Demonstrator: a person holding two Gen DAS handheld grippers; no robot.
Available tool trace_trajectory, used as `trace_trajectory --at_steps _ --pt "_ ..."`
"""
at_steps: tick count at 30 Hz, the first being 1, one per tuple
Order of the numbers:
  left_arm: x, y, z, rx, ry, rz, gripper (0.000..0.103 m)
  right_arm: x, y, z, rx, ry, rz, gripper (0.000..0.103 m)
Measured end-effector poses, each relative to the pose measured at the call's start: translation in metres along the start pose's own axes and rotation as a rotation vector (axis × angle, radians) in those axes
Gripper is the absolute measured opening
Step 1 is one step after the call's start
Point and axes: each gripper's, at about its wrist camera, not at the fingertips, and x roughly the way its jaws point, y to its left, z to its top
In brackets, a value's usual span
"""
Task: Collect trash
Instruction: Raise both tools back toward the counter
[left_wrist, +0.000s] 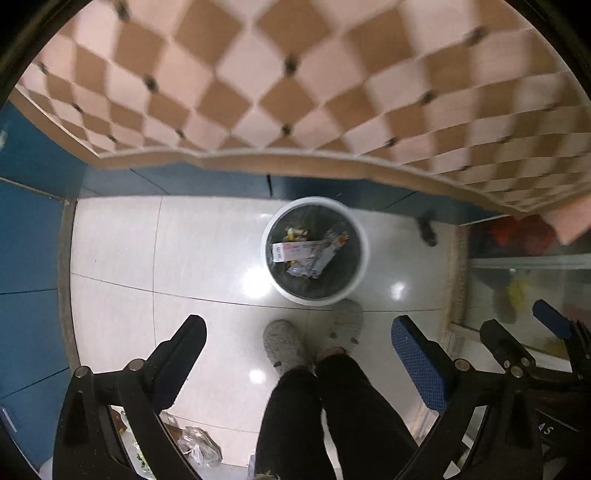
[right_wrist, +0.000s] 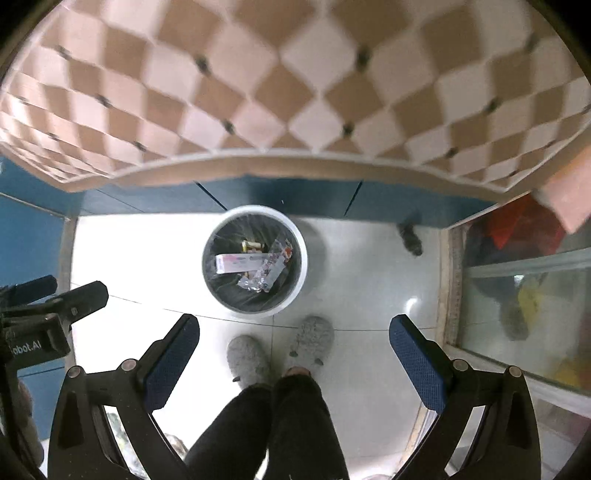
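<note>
A round white trash bin (left_wrist: 364, 254) with a dark liner stands on the white tiled floor; it also shows in the right wrist view (right_wrist: 301, 258). Inside lie a white and pink box (left_wrist: 291, 251) (right_wrist: 236, 263) and crumpled clear wrappers (left_wrist: 317, 258) (right_wrist: 266, 273). My left gripper (left_wrist: 299, 354) is open and empty, high above the floor in front of the bin. My right gripper (right_wrist: 295, 350) is open and empty too, at about the same height; it shows at the right of the left wrist view (left_wrist: 524, 328).
A table with a pink and tan checkered cloth (left_wrist: 295, 74) (right_wrist: 295, 74) overhangs behind the bin. The person's legs and grey slippers (left_wrist: 284, 343) (right_wrist: 247, 354) stand just before the bin. Blue cabinets (left_wrist: 29, 240) are at left, a glass-fronted shelf (right_wrist: 524, 295) at right. A small dark object (right_wrist: 410, 236) lies on the floor.
</note>
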Motion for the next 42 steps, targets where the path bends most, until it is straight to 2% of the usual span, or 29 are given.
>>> trace_trajectory --at_steps 4,7,10,13,16,19,22,25,27,28,29,30,31,32,34,35,38,40,41,42 --pt "-0.074 -0.006 -0.009 0.021 -0.041 -0.055 0.102 -0.082 0.0 -0.002 0.005 -0.039 0.02 0.103" --pt "-0.126 -0.012 -0.004 0.031 -0.113 -0.074 0.102 -0.14 0.0 -0.002 0.028 -0.082 0.049 0.103" --pt "-0.178 -0.019 0.022 0.041 -0.207 -0.069 0.102 -0.192 -0.005 0.007 0.078 -0.14 0.089 0.103" --pt "-0.209 -0.029 0.062 0.041 -0.281 -0.059 0.102 -0.23 -0.021 0.03 0.161 -0.215 0.137 0.103" --pt "-0.217 -0.041 0.11 0.032 -0.302 -0.04 0.102 -0.247 -0.037 0.062 0.23 -0.262 0.156 0.103" --pt "-0.206 -0.049 0.161 0.011 -0.276 -0.045 0.102 -0.247 -0.06 0.106 0.296 -0.289 0.174 0.103" --pt "-0.181 -0.056 0.211 -0.04 -0.218 -0.089 0.101 -0.243 -0.082 0.153 0.32 -0.294 0.18 0.103" --pt "-0.138 -0.071 0.255 -0.098 -0.141 -0.139 0.101 -0.223 -0.099 0.205 0.345 -0.266 0.201 0.103" --pt "-0.112 -0.079 0.279 -0.125 -0.109 -0.141 0.087 -0.205 -0.111 0.248 0.346 -0.239 0.204 0.103" --pt "-0.102 -0.082 0.287 -0.128 -0.092 -0.133 0.073 -0.194 -0.117 0.271 0.332 -0.231 0.21 0.103" --pt "-0.099 -0.087 0.294 -0.125 -0.093 -0.102 0.072 -0.187 -0.12 0.286 0.323 -0.228 0.206 0.103" --pt "-0.105 -0.094 0.299 -0.106 -0.129 -0.086 0.067 -0.181 -0.121 0.306 0.31 -0.228 0.19 0.103" --pt "-0.106 -0.099 0.303 -0.085 -0.136 -0.069 0.038 -0.173 -0.121 0.328 0.289 -0.228 0.172 0.103" --pt "-0.104 -0.1 0.306 -0.099 -0.129 -0.055 0.025 -0.164 -0.119 0.349 0.261 -0.221 0.151 0.103" --pt "-0.106 -0.094 0.307 -0.135 -0.144 -0.078 0.021 -0.147 -0.116 0.383 0.235 -0.194 0.129 0.103" --pt "-0.106 -0.092 0.307 -0.144 -0.152 -0.076 0.002 -0.14 -0.115 0.393 0.231 -0.183 0.137 0.103" --pt "-0.108 -0.08 0.308 -0.158 -0.17 -0.047 0.0 -0.101 -0.098 0.432 0.175 -0.11 0.099 0.103" --pt "-0.11 -0.075 0.31 -0.146 -0.187 0.012 0.0 -0.078 -0.08 0.447 0.122 -0.06 0.066 0.103" --pt "-0.11 -0.072 0.312 -0.143 -0.191 0.037 0.0 -0.077 -0.071 0.45 0.092 -0.08 0.013 0.103" --pt "-0.109 -0.068 0.313 -0.151 -0.195 0.046 0.0 -0.073 -0.06 0.453 0.054 -0.076 -0.002 0.103"
